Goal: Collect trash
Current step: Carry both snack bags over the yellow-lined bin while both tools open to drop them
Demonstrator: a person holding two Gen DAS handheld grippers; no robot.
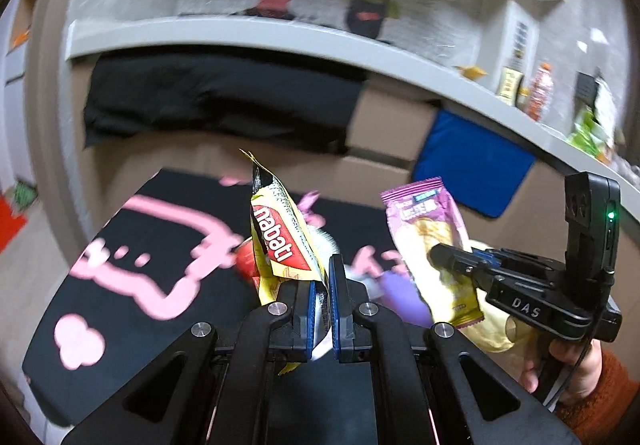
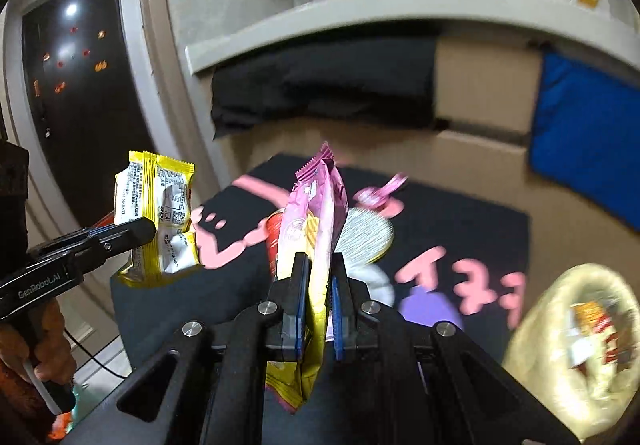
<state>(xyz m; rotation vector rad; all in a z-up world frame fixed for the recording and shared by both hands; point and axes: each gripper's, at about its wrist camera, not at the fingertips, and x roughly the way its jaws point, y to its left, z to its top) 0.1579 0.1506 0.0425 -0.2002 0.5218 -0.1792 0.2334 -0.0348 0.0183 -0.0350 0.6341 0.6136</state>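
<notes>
My left gripper (image 1: 323, 285) is shut on a yellow "nabati" wrapper (image 1: 280, 233) and holds it upright above the black table (image 1: 120, 285). It also shows in the right wrist view (image 2: 160, 221), at the left. My right gripper (image 2: 320, 281) is shut on a pink and yellow snack wrapper (image 2: 316, 213), also lifted above the table. In the left wrist view that wrapper (image 1: 432, 245) hangs at the right in the right gripper (image 1: 444, 259). More trash lies on the table below: a red packet (image 2: 276, 233), a round silver lid (image 2: 366, 233) and a purple piece (image 2: 430, 309).
A cream-coloured trash bag (image 2: 580, 337) with wrappers inside sits at the table's right. Behind are a long white shelf (image 1: 280, 33) with bottles (image 1: 540, 93), a black cloth (image 1: 220, 101), cardboard boxes (image 1: 392, 121) and a blue cushion (image 1: 472, 161).
</notes>
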